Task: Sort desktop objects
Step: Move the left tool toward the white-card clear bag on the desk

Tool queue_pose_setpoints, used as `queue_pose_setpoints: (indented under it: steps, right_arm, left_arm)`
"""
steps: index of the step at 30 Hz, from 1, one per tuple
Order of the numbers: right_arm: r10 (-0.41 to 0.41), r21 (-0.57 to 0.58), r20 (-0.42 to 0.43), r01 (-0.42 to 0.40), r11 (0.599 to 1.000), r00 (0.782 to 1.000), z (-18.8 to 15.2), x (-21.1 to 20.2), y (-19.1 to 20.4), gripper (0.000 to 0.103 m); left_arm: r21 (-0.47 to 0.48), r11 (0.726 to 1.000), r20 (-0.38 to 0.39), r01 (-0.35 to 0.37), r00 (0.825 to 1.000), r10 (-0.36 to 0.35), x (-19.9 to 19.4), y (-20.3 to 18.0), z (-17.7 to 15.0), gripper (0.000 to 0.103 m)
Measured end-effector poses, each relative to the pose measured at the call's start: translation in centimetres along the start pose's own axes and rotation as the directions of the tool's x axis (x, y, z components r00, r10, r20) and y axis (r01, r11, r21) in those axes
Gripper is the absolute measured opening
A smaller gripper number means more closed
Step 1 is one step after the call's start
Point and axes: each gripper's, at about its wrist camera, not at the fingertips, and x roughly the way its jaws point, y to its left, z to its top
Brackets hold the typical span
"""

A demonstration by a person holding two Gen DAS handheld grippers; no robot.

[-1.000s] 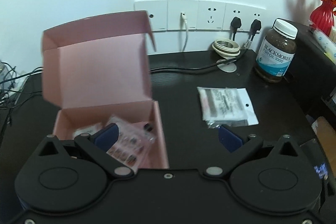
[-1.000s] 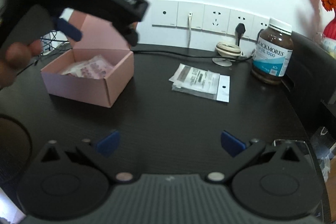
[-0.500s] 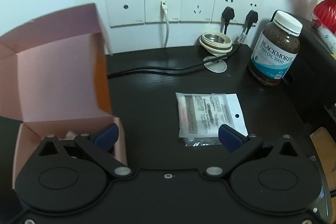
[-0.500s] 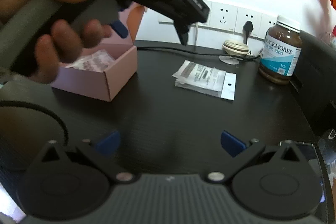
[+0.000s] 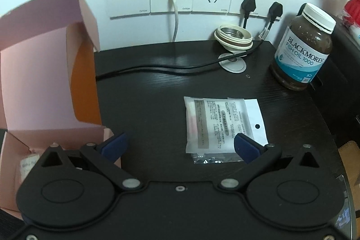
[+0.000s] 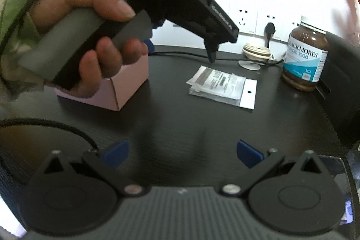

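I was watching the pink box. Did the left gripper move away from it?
Yes. The left gripper swung right: the pink box slid to the view's left edge, and the plastic packet now lies between its open fingers.

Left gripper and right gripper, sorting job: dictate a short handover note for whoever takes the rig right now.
Left gripper: open, empty, above the sachet packets.
Right gripper: open, empty, hanging back over bare desk.
Pink box: lid up, desk's left side, some small packets already inside.
Fish oil bottle: upright, right rear.
Left to do: the sachet packets are unsorted; whether the bottle goes in the box, I cannot tell.
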Motion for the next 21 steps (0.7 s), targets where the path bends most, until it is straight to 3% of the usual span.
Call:
queue_pose_setpoints:
  steps: [10,16,21]
  right_arm:
    - [0.013,-0.008,0.001,-0.013,1.000,1.000,-0.2,0.2,0.1,0.102]
    - [0.009,0.023,0.000,-0.009,1.000,1.000,-0.4,0.6,-0.7,0.102]
    - [0.006,0.040,0.004,-0.006,0.999,1.000,-0.3,0.8,-1.3,0.102]
  left_arm:
    - [-0.033,0.998,-0.011,0.050,0.999,-0.050,1.7,-0.6,0.2,0.102]
    - [-0.042,0.998,-0.094,0.045,0.994,-0.049,4.3,-1.5,1.3,0.098]
    - [-0.072,0.997,-0.121,0.030,0.992,-0.038,5.6,-1.5,1.8,0.095]
